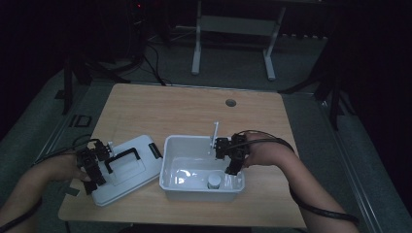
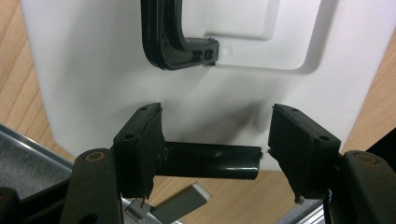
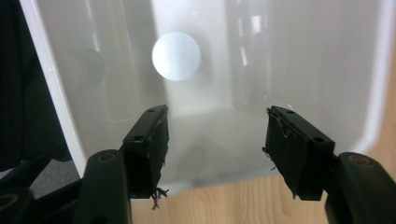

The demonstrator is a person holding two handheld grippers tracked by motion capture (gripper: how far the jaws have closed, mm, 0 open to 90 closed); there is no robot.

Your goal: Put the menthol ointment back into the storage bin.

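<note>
The right gripper [image 1: 232, 167] hangs over the near right part of the white rectangular plastic bin [image 1: 171, 145], its two black jaws spread apart with nothing between them, released; the right gripper view looks straight down between them into the bin. On the bin's floor, near the front wall and just left of the gripper, stands a small white round-capped container [image 1: 214, 181], seen from above as a pale disc [image 3: 176, 56] and lying clear of both jaws. The left gripper [image 1: 94, 174] sits at the near left edge of the flat white plastic lid [image 1: 141, 145] that rests on the light wooden worktop [image 1: 194, 111] just left of the bin. Its jaws stand apart on either side of a black plastic latch bar [image 2: 212, 161] at the lid's edge; the left jaw touches the bar's end, while the right one stands at the other end, and I cannot tell whether it presses there. The lid's black hinged carrying handle [image 2: 173, 44] lies flat in its recess farther along the lid, away from the jaws. A thin white upright piece [image 1: 214, 133] stands at the bin's far rim, near the right hand [image 1: 262, 153].
</note>
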